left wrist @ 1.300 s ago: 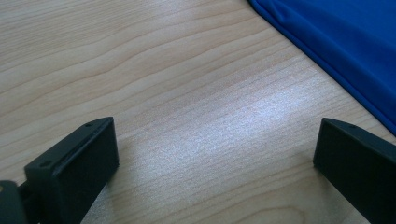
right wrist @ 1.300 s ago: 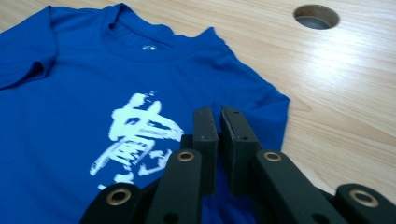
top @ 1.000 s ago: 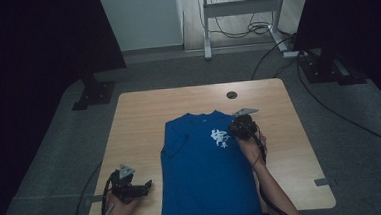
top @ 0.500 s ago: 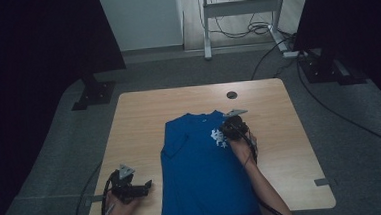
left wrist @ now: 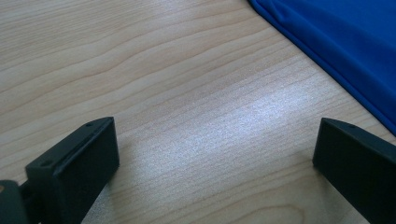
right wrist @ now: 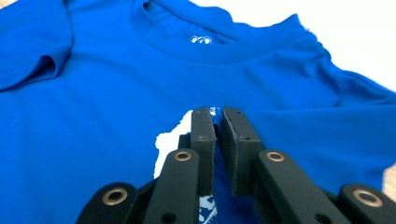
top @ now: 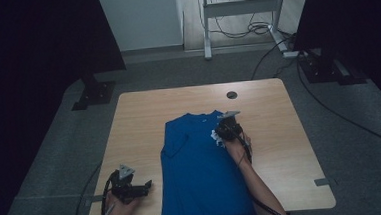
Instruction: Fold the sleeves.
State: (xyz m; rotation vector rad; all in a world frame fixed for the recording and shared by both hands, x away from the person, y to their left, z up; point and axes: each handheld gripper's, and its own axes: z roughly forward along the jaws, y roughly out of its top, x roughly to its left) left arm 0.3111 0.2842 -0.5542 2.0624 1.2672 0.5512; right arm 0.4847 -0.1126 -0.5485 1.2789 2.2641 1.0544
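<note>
Since a second ago the right gripper [top: 228, 130] has slid from the shirt's right shoulder inward toward the chest print, dragging a fold of fabric with it, while the left gripper [top: 133, 187] has stayed where it was.

Smooth, slightly glossy knit makes up the blue T-shirt [top: 197, 172], which lies flat, front up, on the near middle of the table, its hem at the near edge. It has a ribbed round collar with a small white mark inside the neck [right wrist: 201, 40] and a white print [right wrist: 170, 140] on the chest. One sleeve [top: 173, 144] is folded in over the body. In the right gripper view the black matte jaws stand almost together, clenched on a thin pinch of blue cloth right beside the print.

Beneath it, the table [top: 144, 115] is pale wood-grain laminate, rectangular with rounded corners, with a dark round grommet [top: 232, 94] near its far edge. By the near left corner, the left gripper rests with its blocky jaws spread wide over bare wood, grasping nothing, the shirt's edge just beside it.

Grey speckled carpet [top: 56, 161] surrounds the table; cables [top: 254, 31] trail under a white desk frame [top: 242, 6] beyond.
</note>
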